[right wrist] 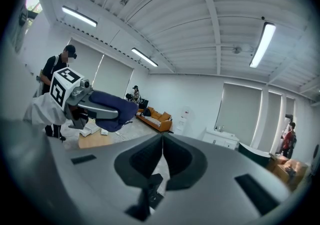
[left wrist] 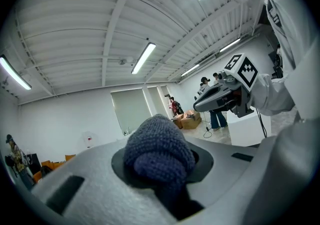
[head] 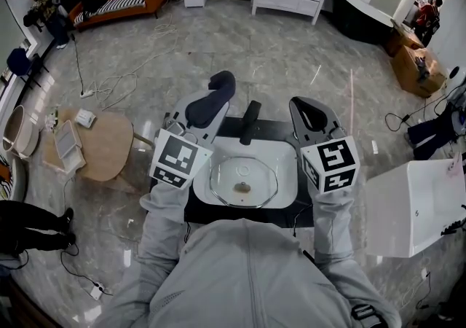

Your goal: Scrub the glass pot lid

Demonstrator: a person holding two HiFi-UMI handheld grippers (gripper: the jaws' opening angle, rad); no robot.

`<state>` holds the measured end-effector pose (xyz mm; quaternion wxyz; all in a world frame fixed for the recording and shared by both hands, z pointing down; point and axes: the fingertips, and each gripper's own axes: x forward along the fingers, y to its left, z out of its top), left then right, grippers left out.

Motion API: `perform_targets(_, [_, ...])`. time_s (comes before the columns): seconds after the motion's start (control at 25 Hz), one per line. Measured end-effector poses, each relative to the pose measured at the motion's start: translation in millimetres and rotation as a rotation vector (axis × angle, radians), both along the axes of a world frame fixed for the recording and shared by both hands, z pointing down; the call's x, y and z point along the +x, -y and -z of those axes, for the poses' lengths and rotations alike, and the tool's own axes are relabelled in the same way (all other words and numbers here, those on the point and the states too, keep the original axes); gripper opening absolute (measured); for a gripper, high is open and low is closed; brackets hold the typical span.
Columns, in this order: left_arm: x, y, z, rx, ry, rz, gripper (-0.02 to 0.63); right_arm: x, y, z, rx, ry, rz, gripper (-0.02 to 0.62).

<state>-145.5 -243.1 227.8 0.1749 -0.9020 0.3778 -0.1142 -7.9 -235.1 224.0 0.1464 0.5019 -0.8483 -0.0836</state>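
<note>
Your left gripper [head: 215,93] is clamped on a dark knitted cloth [left wrist: 159,149]. Your right gripper [right wrist: 161,151] has its jaws pressed together on nothing. Both are held up on either side of the sink [head: 287,188], clear of the glass lid [head: 244,173], which lies flat in the basin (a brown smear [head: 242,188] sits near its middle). Scrubbing looks called for: lower the cloth onto that smear and steady the rim with the right. The tap [head: 250,121] stands beyond.
</note>
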Motion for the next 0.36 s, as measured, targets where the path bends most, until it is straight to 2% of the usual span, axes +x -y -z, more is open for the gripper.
perform_targets(0.36, [0.8, 2.6, -7.3, -0.006, 0.01, 0.001, 0.083, 1.7, 4.1, -7.6, -0.008, -0.008, -0.006, 0.029])
